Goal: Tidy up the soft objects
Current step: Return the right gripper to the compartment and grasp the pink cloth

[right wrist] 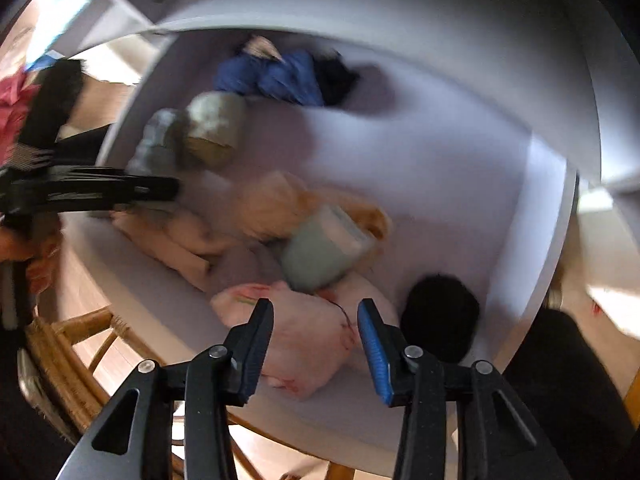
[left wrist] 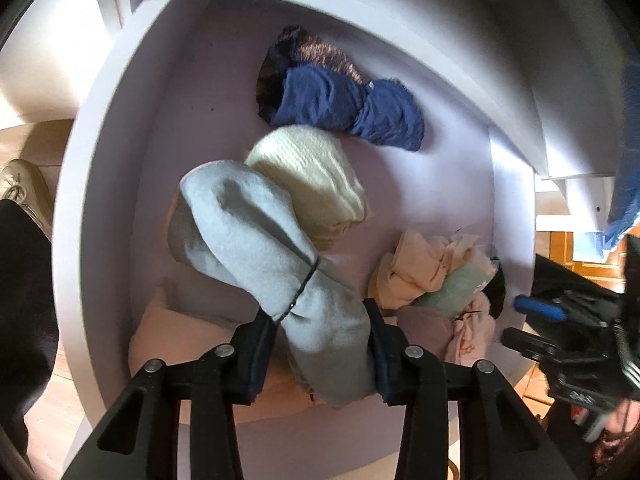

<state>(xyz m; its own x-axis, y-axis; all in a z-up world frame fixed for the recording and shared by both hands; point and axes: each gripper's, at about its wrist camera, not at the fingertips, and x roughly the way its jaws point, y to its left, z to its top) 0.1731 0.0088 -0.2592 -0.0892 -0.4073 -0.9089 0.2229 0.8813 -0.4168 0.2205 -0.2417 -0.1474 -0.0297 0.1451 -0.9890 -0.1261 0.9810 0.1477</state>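
The left gripper (left wrist: 318, 334) is clamping the lower end of a pale grey-blue fleece bundle (left wrist: 248, 236) tied round with a thin black elastic band (left wrist: 305, 286); both dark pads are pressing into the cloth, and the bundle is stretching up and away over the floor of a white open drawer (left wrist: 440, 184). Just beyond it a cream ribbed knit roll (left wrist: 312, 176) is lying on the drawer floor, touching the grey-blue bundle, and farther back a navy blue fabric bundle (left wrist: 348, 106) is resting against a dark brown fuzzy piece (left wrist: 316, 54). To the right, a heap of peach and pale pink cloth with a mint-green rolled piece (left wrist: 452, 286) is sitting near the drawer's side wall.

The right gripper (right wrist: 316, 344) is pointing down into the same drawer with its jaws standing apart, the blue-ribbed pad and the black one either side of a pale pink fabric bundle with red stitching (right wrist: 308, 340), which is lying on the drawer floor below them; nothing is clamped. A black knit ball (right wrist: 440, 316) is sitting just beside that bundle to the right. This view is blurred, so finer detail cannot be told.
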